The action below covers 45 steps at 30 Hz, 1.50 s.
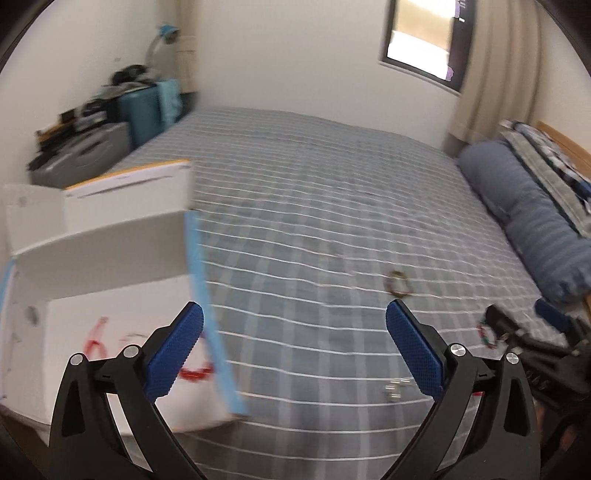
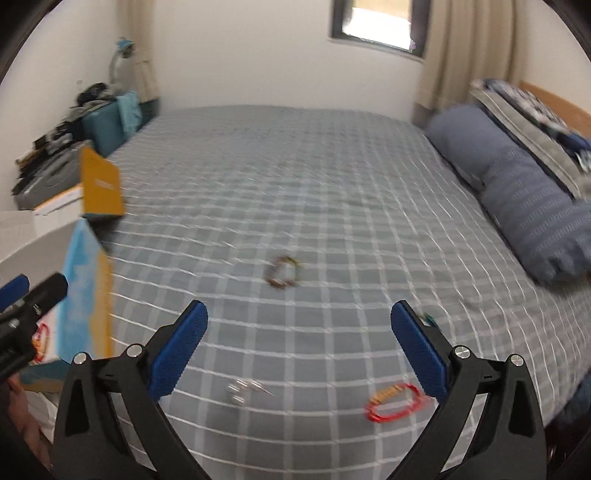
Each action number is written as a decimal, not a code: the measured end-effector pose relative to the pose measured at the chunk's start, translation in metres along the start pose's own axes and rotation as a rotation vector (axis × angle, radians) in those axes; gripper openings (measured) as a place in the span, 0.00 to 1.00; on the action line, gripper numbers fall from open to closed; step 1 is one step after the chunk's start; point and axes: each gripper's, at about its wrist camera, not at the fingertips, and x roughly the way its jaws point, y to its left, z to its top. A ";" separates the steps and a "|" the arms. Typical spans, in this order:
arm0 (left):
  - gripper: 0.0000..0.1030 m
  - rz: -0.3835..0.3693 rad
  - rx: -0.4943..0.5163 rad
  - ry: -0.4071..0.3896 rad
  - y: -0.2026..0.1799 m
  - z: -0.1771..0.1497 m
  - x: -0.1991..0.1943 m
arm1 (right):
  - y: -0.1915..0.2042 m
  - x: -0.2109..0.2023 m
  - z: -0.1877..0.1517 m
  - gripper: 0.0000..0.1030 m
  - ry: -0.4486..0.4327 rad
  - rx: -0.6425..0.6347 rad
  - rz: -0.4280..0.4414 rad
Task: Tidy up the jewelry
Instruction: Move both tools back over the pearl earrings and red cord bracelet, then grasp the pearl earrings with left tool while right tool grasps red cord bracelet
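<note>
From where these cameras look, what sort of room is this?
Most likely a bedroom: a wide bed with a grey-blue checked cover, a long blue striped bolster pillow along its side, and beige curtains beside a small window.

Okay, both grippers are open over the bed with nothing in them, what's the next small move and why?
Probably lower the right gripper toward the red bracelet. It lies loose on the bedspread, just inside the right finger, the nearest piece. The jaws stand wide and empty, and the open box waits to the left.
</note>
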 end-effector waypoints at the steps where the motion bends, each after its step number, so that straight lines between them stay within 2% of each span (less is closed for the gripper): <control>1: 0.95 -0.015 0.013 0.011 -0.010 -0.003 0.005 | -0.010 0.005 -0.006 0.93 0.020 0.016 -0.004; 4: 0.95 -0.061 0.064 0.048 -0.037 -0.017 0.021 | -0.030 0.019 -0.023 0.93 0.070 0.067 -0.011; 8: 0.95 -0.065 0.137 0.094 -0.065 -0.041 0.043 | -0.053 0.038 -0.041 0.93 0.121 0.121 -0.035; 14: 0.95 -0.081 0.170 0.149 -0.077 -0.072 0.074 | -0.077 0.065 -0.060 0.93 0.205 0.127 -0.057; 19: 0.95 -0.083 0.167 0.191 -0.083 -0.083 0.100 | -0.095 0.079 -0.074 0.93 0.257 0.134 -0.068; 26: 0.95 -0.105 0.160 0.219 -0.086 -0.096 0.123 | -0.105 0.100 -0.088 0.93 0.317 0.152 -0.041; 37: 0.93 -0.110 0.218 0.269 -0.103 -0.109 0.141 | -0.097 0.122 -0.089 0.93 0.365 0.130 -0.016; 41: 0.80 -0.099 0.211 0.302 -0.101 -0.109 0.147 | -0.100 0.121 -0.088 0.92 0.366 0.139 -0.011; 43: 0.72 -0.094 0.198 0.311 -0.096 -0.108 0.148 | -0.101 0.123 -0.089 0.87 0.380 0.152 -0.004; 45: 0.59 -0.087 0.197 0.313 -0.094 -0.107 0.147 | -0.100 0.126 -0.089 0.85 0.389 0.156 0.005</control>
